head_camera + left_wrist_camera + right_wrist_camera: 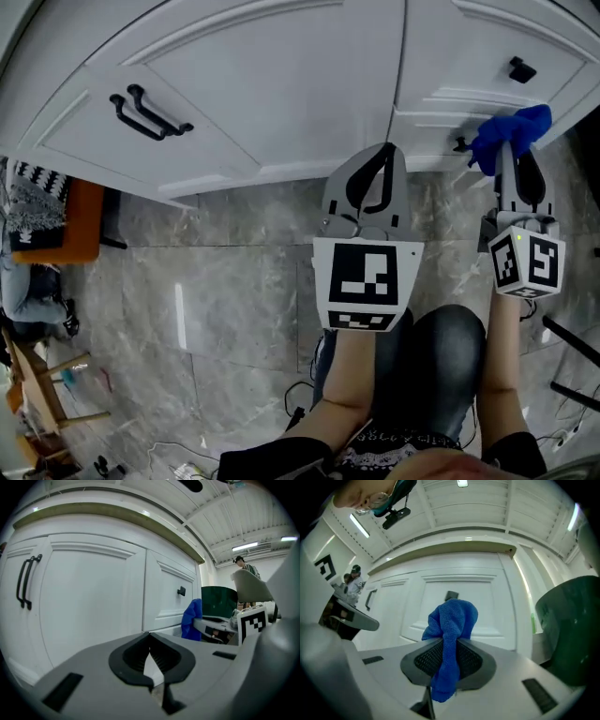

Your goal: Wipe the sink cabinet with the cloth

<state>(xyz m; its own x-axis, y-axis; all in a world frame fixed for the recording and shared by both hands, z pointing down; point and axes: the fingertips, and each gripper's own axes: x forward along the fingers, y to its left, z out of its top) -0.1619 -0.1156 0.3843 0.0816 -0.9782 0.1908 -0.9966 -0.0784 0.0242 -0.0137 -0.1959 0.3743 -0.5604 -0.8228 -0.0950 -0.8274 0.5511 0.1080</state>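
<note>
Head view: the right gripper (pixel 507 155) holds the cloth (pixel 511 134) near the sink cabinet (pixel 281 84), at its right door. Left gripper view: the left gripper (pixel 150 637) has its jaws together, empty. Right gripper view: the jaws are clamped on the cloth; wiping appears about to start, and the next move calls for pressing the cloth against the door.

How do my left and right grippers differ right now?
The left gripper has its jaws together on nothing, while the right gripper is clamped on the blue cloth. In the head view, the left points near the gap between two doors, and the right points at the door with the small knob. Both face the white cabinet.
</note>
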